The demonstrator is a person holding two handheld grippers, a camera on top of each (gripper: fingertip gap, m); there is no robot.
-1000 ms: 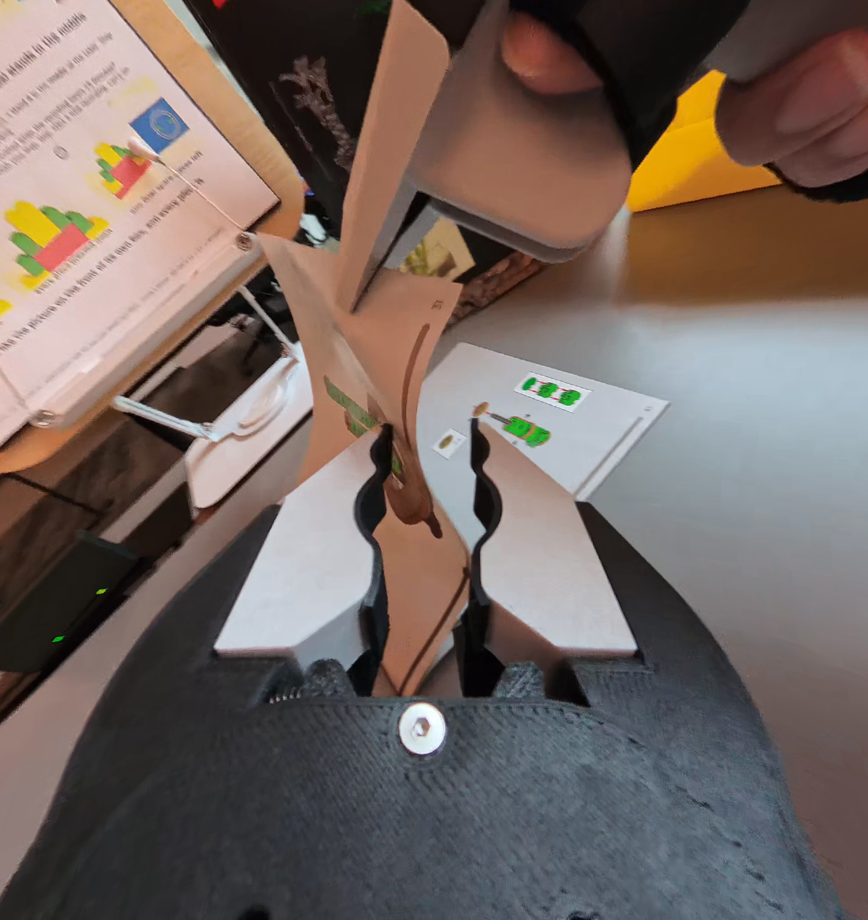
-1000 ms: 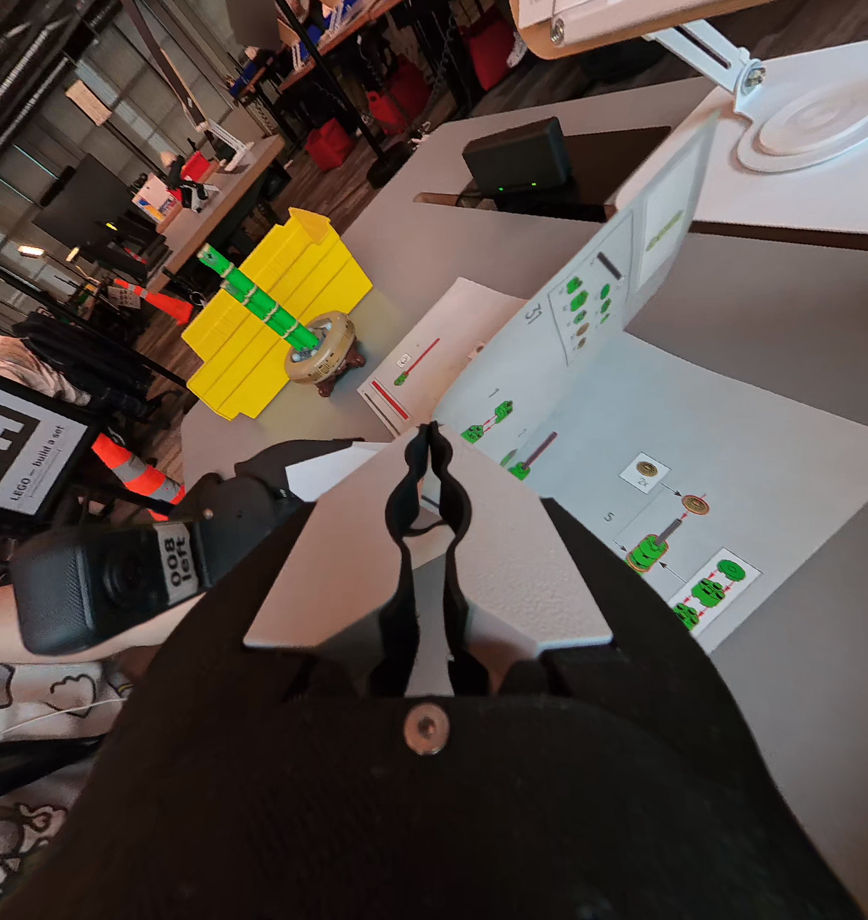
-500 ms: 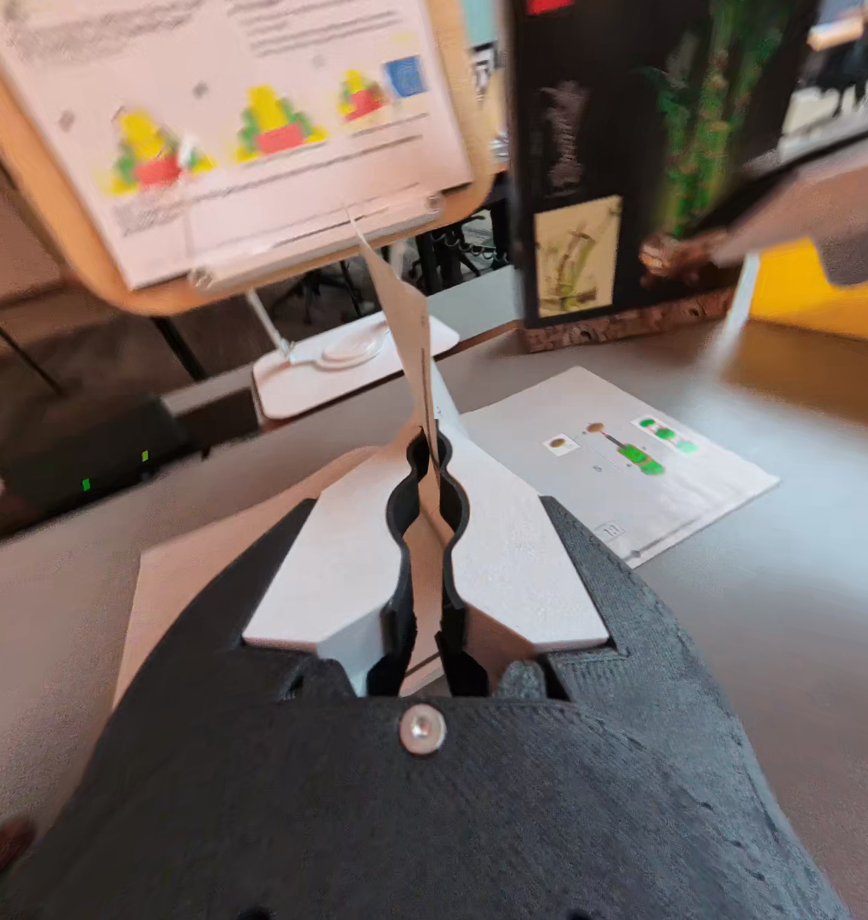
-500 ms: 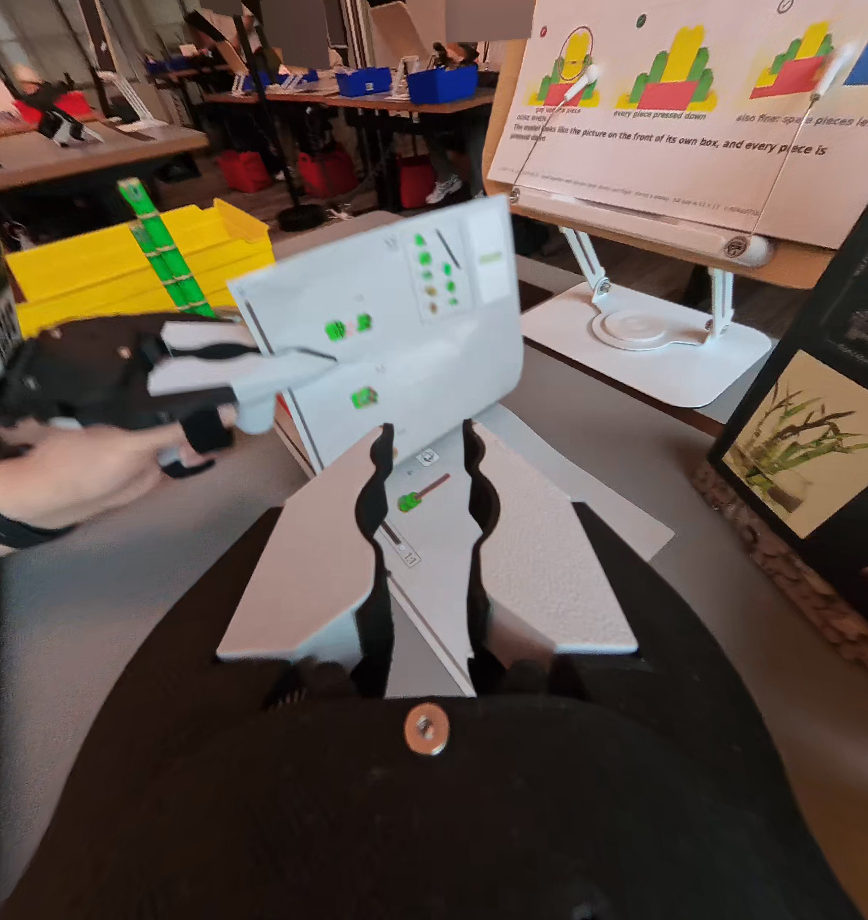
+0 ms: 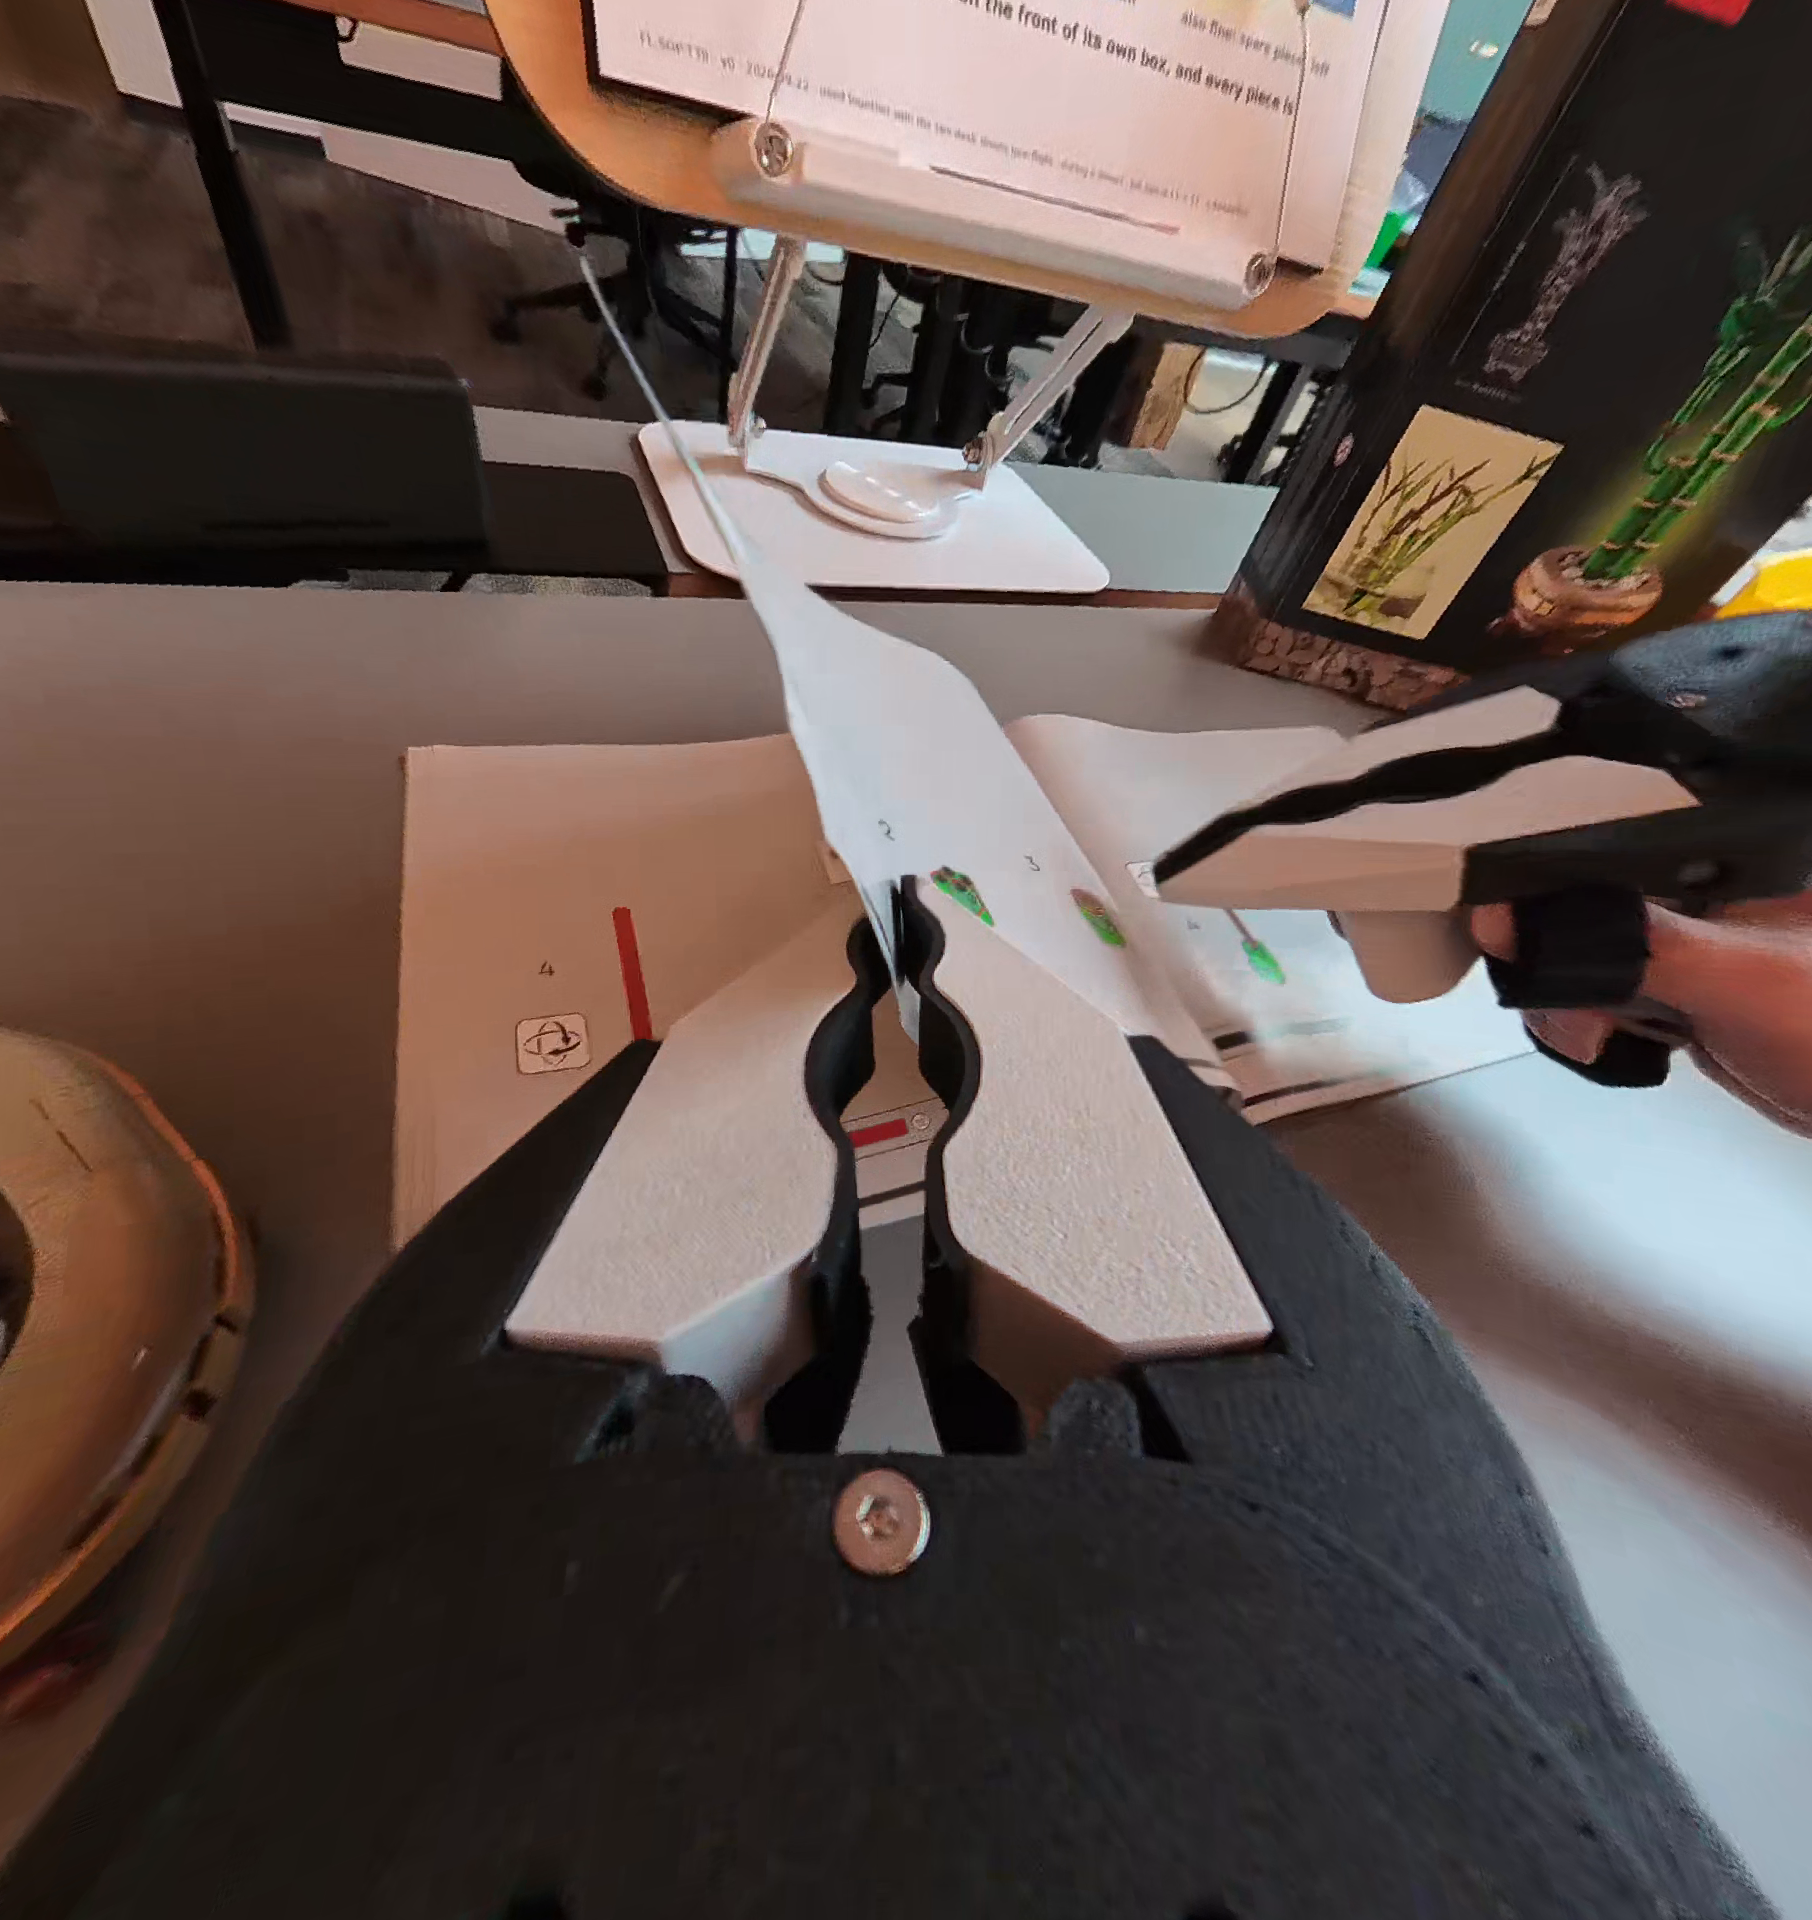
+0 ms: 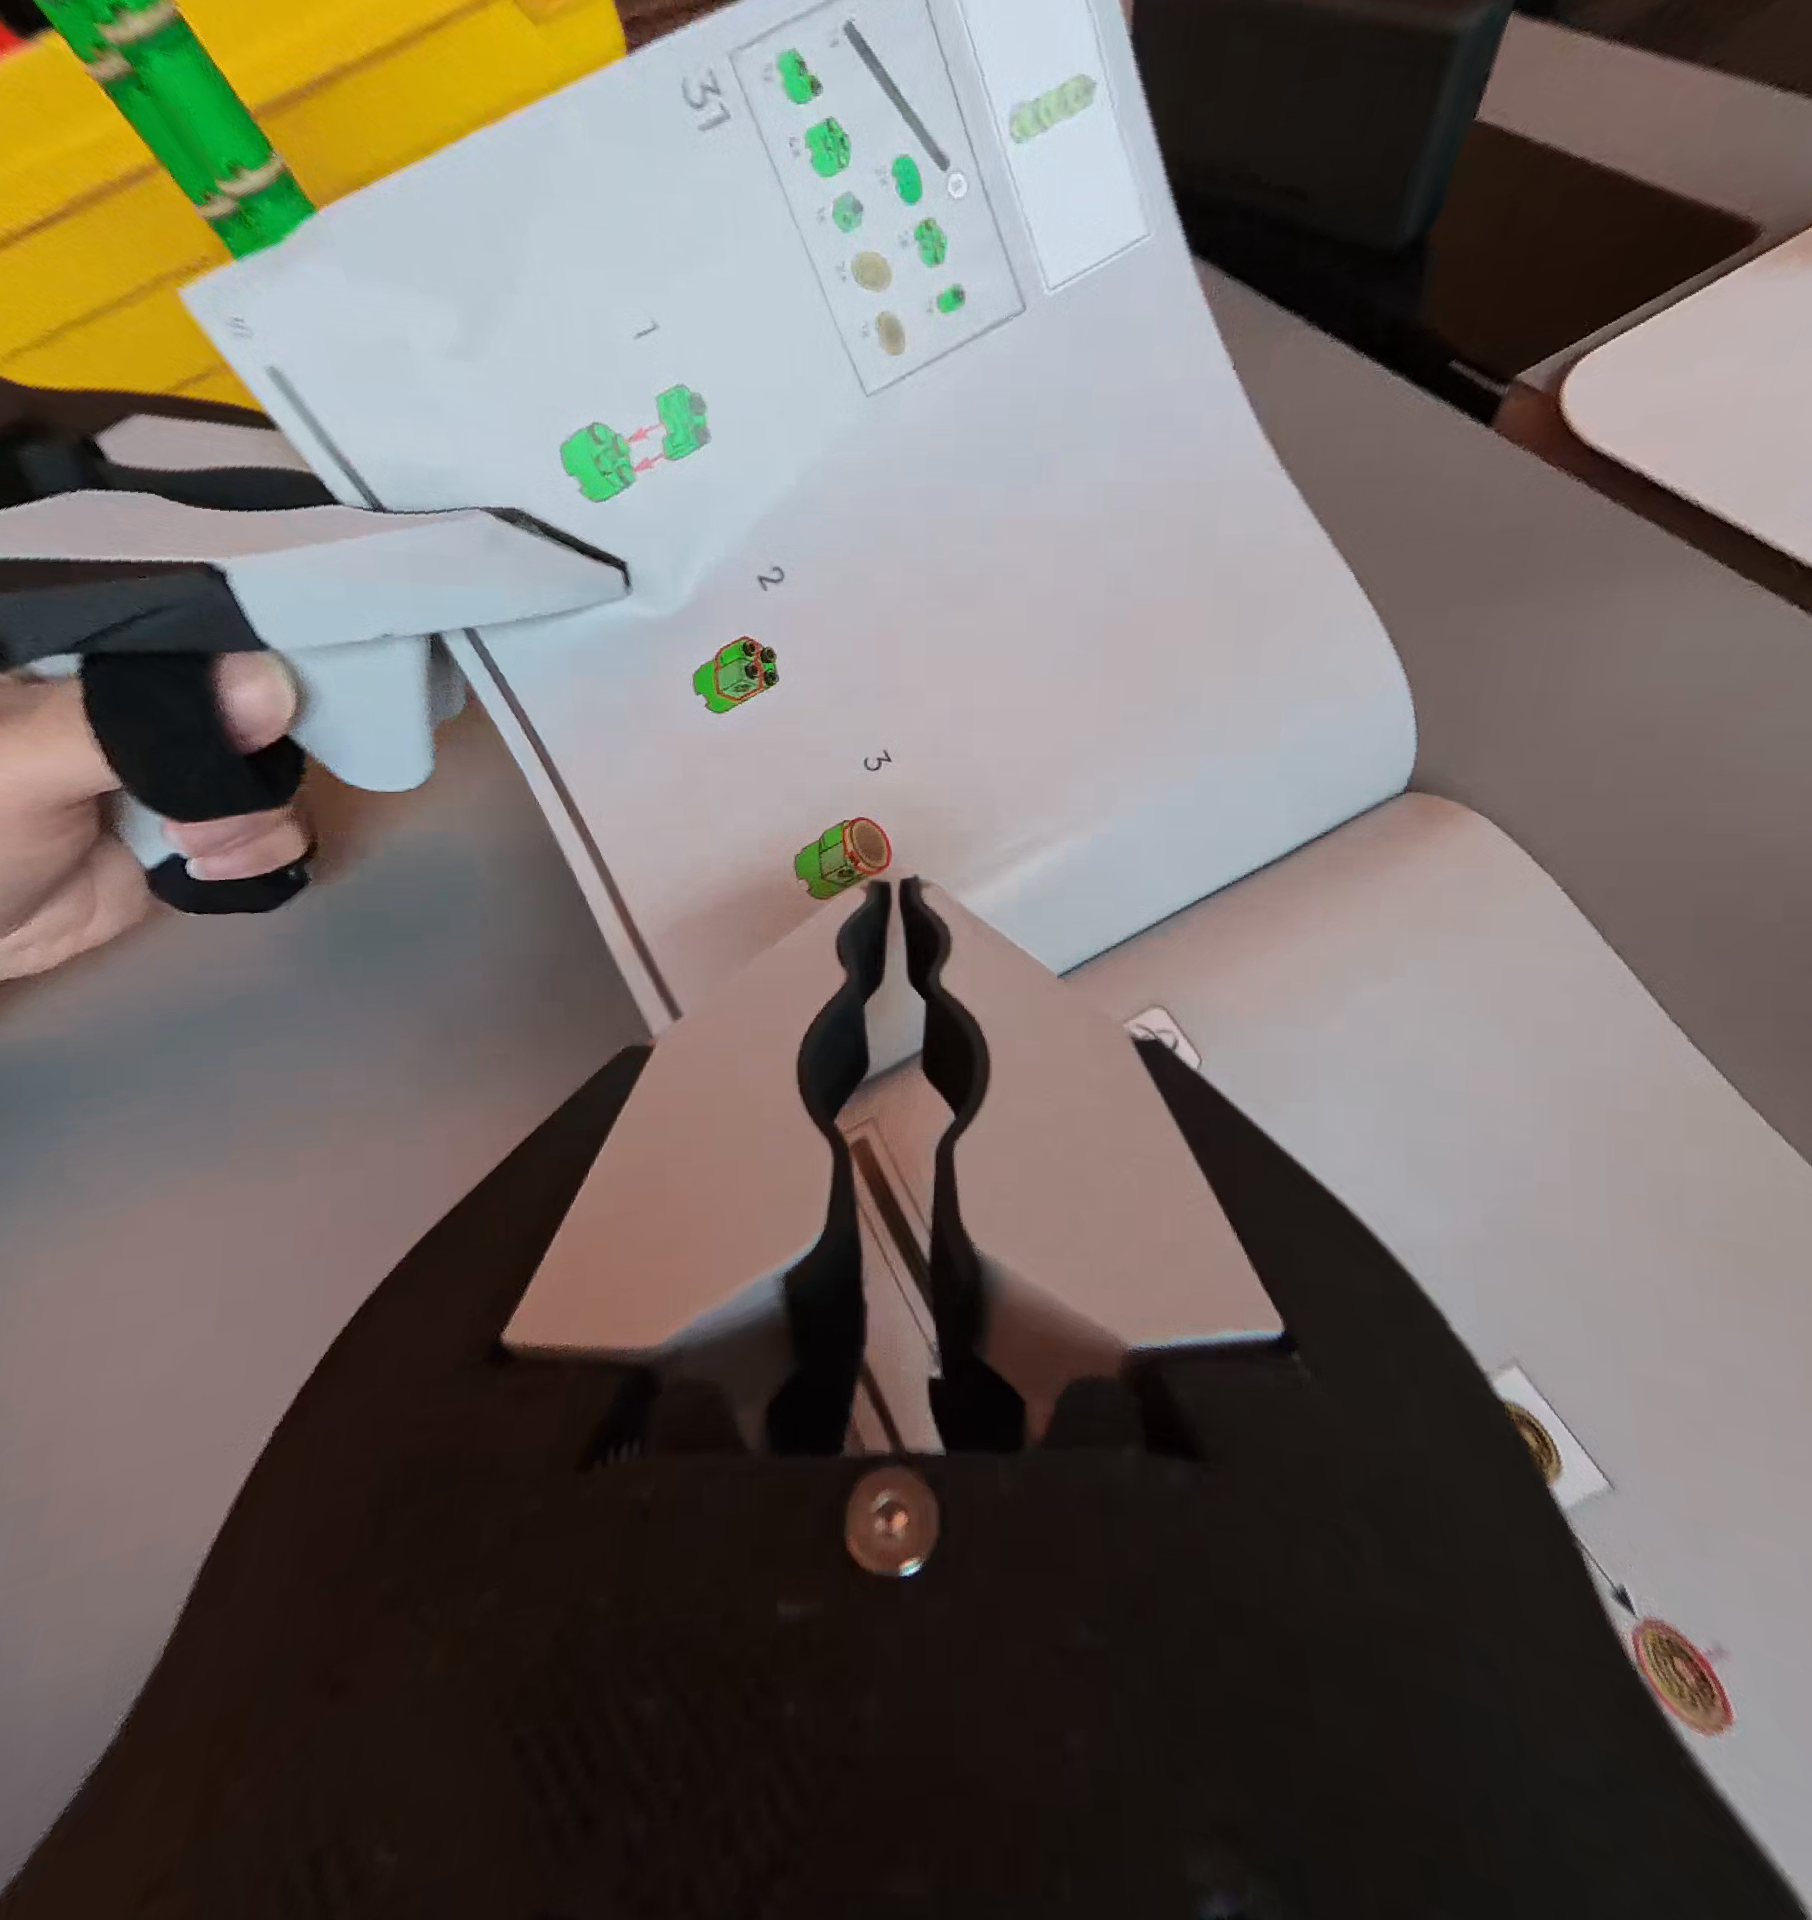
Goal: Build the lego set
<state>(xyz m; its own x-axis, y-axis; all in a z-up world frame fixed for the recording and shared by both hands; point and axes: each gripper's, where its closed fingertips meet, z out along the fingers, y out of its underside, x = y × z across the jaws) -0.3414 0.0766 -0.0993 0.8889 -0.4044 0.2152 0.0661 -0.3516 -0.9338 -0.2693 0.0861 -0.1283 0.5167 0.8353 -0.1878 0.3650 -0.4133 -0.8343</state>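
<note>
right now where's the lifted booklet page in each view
Left wrist view: lifted page rises edge-on from centre, pinched by the left gripper.
Right wrist view: it fills the upper middle, printed face showing, the left gripper on its left edge.
Shared landmark: the white stand base.

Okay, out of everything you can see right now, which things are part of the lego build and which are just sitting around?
Part of the job:
instruction booklet, its lifted page pinched by the left gripper
right gripper, shut
green bamboo stalk model
tan pot base

Just lying about:
set box
document stand
yellow bins
</note>
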